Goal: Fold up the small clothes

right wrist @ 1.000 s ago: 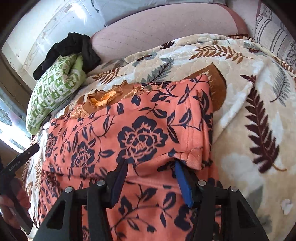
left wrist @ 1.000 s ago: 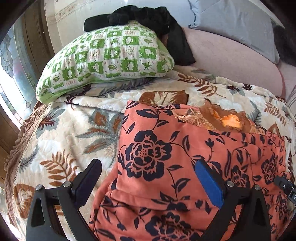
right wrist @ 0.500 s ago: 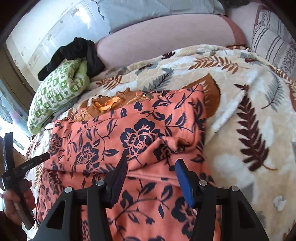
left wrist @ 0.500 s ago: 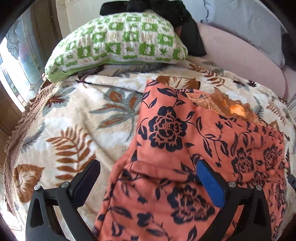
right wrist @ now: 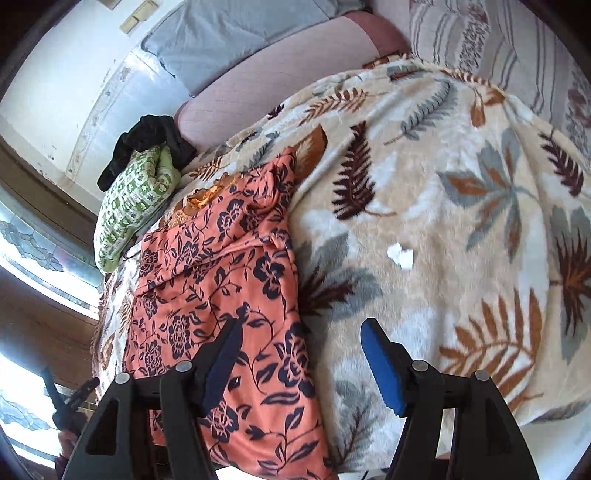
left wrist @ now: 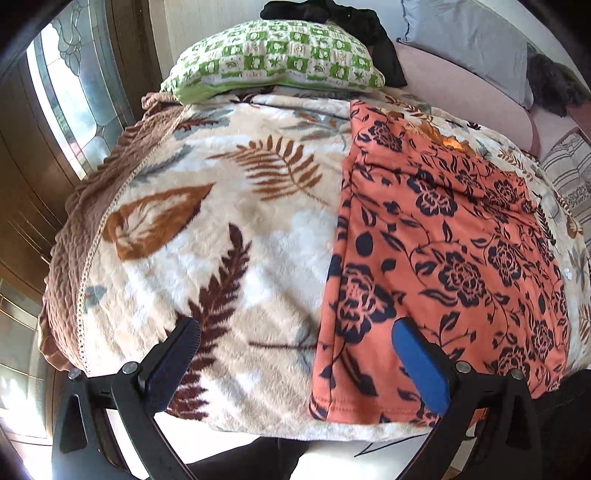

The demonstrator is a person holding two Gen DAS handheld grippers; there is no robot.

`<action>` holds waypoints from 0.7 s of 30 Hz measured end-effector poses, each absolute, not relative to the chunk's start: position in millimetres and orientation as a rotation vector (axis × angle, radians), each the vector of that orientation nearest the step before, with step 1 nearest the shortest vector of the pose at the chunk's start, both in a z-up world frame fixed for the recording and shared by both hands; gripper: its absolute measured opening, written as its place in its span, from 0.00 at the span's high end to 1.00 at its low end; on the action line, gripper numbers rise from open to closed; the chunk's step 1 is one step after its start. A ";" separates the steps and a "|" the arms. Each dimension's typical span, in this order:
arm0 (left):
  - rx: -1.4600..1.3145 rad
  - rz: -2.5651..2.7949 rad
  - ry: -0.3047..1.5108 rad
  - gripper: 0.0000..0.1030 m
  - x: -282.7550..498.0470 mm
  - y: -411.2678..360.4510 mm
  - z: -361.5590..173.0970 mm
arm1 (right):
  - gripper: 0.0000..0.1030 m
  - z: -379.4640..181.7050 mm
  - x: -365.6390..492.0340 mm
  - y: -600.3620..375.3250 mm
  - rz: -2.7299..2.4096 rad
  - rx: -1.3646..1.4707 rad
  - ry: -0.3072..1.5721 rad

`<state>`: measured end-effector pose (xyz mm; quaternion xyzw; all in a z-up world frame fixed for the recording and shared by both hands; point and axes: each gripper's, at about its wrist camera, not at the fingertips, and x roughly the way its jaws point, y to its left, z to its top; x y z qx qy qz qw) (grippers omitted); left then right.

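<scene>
An orange garment with dark blue flowers lies spread on a leaf-patterned blanket, its far part folded over toward me. My left gripper is open and empty, pulled back above the garment's near left edge. In the right wrist view the garment lies at left. My right gripper is open and empty above the garment's near right edge. The left gripper also shows small at the right wrist view's lower left.
A green-checked pillow with black clothing on it lies at the bed's far end. A grey pillow and pink cushion lie behind. A striped cloth is at far right. A white scrap lies on the blanket.
Both grippers have pulled back toward the near edge of the bed and away from the folded part. The right gripper has opened wider. The garment's folded far part stays lying in place.
</scene>
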<state>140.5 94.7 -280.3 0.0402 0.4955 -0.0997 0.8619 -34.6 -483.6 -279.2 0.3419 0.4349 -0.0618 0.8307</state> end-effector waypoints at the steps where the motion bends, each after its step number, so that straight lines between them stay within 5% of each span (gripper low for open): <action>1: 0.071 -0.228 1.043 0.18 136.9 97.0 -284.8 | 0.32 -287.3 -41.4 -481.3 -0.124 0.751 0.933; 2: 0.056 -0.247 1.054 0.28 135.2 98.5 -289.7 | 0.32 -295.4 -48.2 -476.9 -0.116 0.777 0.938; 4: 0.017 -0.284 1.082 0.72 134.1 100.4 -300.0 | 0.32 -310.8 -57.5 -465.1 -0.078 0.822 0.943; 6: -0.007 -0.323 1.076 0.89 132.9 100.8 -306.1 | 0.32 -322.8 -62.7 -448.6 -0.045 0.829 0.947; 9: 0.001 -0.352 1.027 0.89 130.7 99.6 -307.9 | 0.32 -338.6 -65.3 -421.6 -0.041 0.816 0.975; 11: 0.003 -0.364 1.022 0.79 132.5 97.1 -309.7 | 0.34 -351.2 -65.7 -403.6 -0.046 0.807 1.014; 13: -0.014 -0.392 1.035 0.46 135.0 93.1 -313.0 | 0.38 -353.5 -67.7 -385.8 -0.042 0.762 1.016; 14: -0.010 -0.406 1.030 0.43 135.0 89.9 -314.6 | 0.50 -349.7 -68.0 -376.8 -0.027 0.721 1.016; 17: 0.078 -0.436 1.054 0.49 135.5 74.7 -325.2 | 0.56 -338.9 -68.8 -362.7 0.046 0.683 1.010; 18: 0.092 -0.440 1.067 0.72 135.4 73.0 -329.1 | 0.56 -336.5 -67.8 -363.4 0.034 0.664 1.014; 19: 0.111 -0.424 1.076 0.82 135.3 72.4 -332.6 | 0.56 -335.7 -67.6 -367.0 0.015 0.660 1.015; 21: 0.093 -0.441 1.068 0.87 134.4 76.6 -332.0 | 0.53 -338.5 -68.5 -378.5 -0.033 0.687 1.021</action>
